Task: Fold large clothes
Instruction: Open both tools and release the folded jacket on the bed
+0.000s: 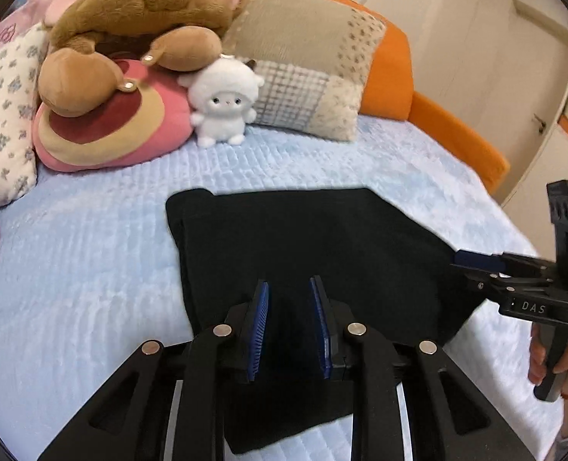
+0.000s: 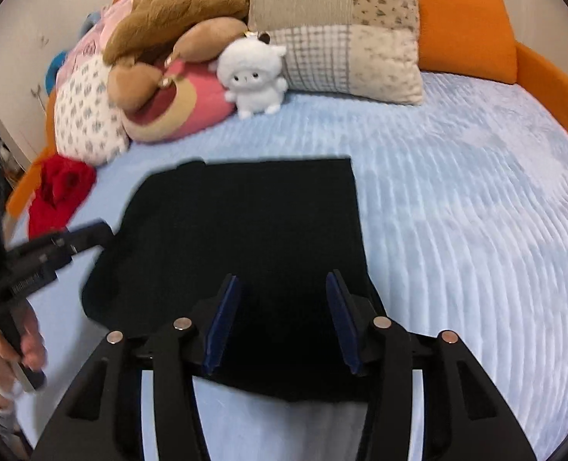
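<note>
Two grippers frame one black garment (image 1: pixel 322 246), folded flat at the lower centre of your pale blue bedspread (image 1: pixel 72 261). Your left gripper (image 1: pixel 289 288) hovers over the cloth with blue pads apart and nothing pinched; your right gripper (image 2: pixel 284 288) likewise stands parted above its near edge. At right in the left-wrist view, your right hand (image 1: pixel 560 361) grips a handle lettered "DAS". Upper left: one white plush (image 1: pixel 222 103), one brown plush (image 1: pixel 138 19), one patchwork pillow (image 1: pixel 307 57).
</note>
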Demonstrator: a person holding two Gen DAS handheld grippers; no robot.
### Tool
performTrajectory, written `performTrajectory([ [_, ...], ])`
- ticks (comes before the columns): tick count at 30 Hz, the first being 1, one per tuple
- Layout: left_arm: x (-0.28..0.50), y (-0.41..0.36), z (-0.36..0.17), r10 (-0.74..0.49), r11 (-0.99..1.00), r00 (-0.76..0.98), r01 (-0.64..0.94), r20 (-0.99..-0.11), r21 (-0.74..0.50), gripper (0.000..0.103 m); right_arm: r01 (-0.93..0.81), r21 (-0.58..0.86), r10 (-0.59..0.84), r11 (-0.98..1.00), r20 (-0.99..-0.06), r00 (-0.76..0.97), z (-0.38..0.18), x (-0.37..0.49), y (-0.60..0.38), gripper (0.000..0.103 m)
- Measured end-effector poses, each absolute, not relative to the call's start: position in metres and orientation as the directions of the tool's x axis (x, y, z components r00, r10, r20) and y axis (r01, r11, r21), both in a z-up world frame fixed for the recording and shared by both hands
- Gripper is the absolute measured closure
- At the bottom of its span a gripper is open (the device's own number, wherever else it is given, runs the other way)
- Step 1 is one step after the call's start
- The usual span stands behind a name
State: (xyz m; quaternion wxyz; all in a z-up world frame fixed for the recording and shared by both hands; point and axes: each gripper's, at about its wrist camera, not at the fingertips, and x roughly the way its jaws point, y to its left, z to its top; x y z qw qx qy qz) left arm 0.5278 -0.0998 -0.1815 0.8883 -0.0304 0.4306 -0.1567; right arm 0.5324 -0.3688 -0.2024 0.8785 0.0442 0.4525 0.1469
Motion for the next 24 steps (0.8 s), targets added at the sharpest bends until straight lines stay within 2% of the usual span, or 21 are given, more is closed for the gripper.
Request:
performTrajectory([
  [2,0.532,-0.102,-0.204,-0.311,0.946,0.532,0.252,-0.788,-0.203,0.090,-0.194,0.221,0.292,0.956,-0.792,0.536,-0.217,0.533,-0.371,0.065],
  [4,0.538,-0.100,-0.223,-0.285,0.954,0.527,0.232,-0.801,-0.188,0.095,-0.180,0.224,0.286,0.958,-0.803,0.522,-0.235,0.536,-0.369,0.066],
  [6,0.540,-0.095,-0.231,-0.314,0.948,0.539,0.221,-0.782,-0.228,0.095,-0.176,0.215,0.277,0.960,-0.797,0.537,-0.245,0.536,-0.367,0.064],
  [8,0.544,-0.090,-0.233,-0.335,0.942,0.534,0.199,-0.777,-0.270,0.095,-0.148,0.265,0.303,0.953,-0.779,0.549,-0.250,0.537,-0.373,0.063],
  [12,0.537,-0.089,-0.215,-0.309,0.951,0.517,0.187,-0.798,-0.247,0.095,-0.149,0.279,0.314,0.949,-0.769,0.557,-0.229,0.522,-0.380,0.062],
  [14,0.520,-0.082,-0.195,-0.321,0.947,0.534,0.194,-0.782,-0.257,0.090,-0.166,0.244,0.295,0.955,-0.766,0.571,-0.215,0.507,-0.382,0.062],
  [16,0.506,-0.076,-0.187,-0.320,0.947,0.530,0.189,-0.785,-0.259,0.086,-0.183,0.211,0.279,0.960,-0.777,0.565,-0.207,0.489,-0.383,0.060],
  [19,0.495,-0.070,-0.193,-0.338,0.941,0.501,0.183,-0.797,-0.284,0.086,-0.189,0.169,0.247,0.967,-0.793,0.557,-0.207,0.473,-0.383,0.060],
  [24,0.504,-0.073,-0.222,-0.307,0.952,0.463,0.136,-0.832,-0.276,0.084,-0.132,0.184,0.225,0.974,-0.855,0.467,-0.245,0.492,-0.383,0.060],
])
